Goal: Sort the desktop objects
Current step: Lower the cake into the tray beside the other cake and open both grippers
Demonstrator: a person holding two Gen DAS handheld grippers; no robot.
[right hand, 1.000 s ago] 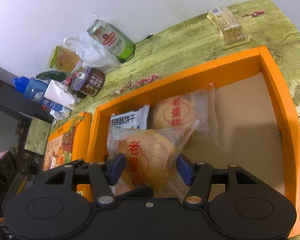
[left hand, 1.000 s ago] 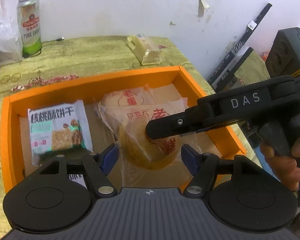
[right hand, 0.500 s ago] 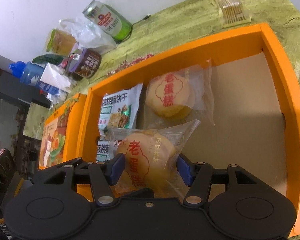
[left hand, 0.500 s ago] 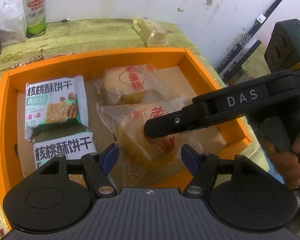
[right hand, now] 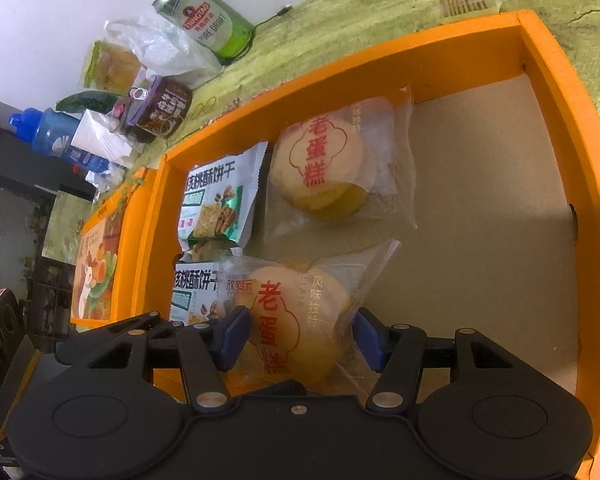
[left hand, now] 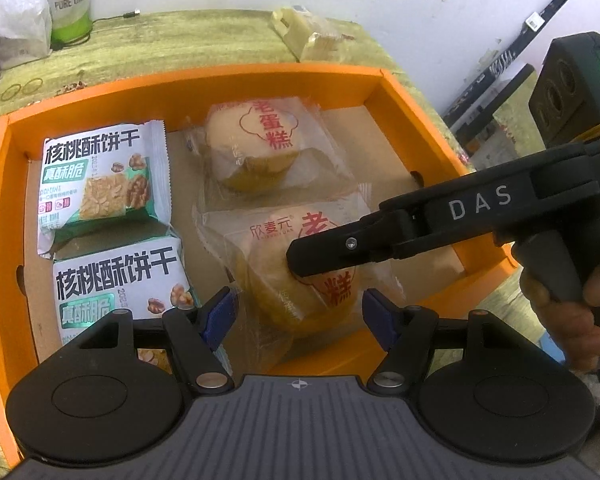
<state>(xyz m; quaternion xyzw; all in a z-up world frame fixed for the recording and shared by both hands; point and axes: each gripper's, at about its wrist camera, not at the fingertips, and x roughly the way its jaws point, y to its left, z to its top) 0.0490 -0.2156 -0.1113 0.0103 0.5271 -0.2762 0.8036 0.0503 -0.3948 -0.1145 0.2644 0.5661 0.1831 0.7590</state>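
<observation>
Lowered since a second ago, my right tongs grip cake 2 inside the orange box beside 2 biscuit packs, left tongs gaping empty.

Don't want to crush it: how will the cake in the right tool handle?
The cake looks soft, so it probably squashes under a hard squeeze. Its clear wrapper looks loose and glossy, so it may slip. Probably light.
</observation>
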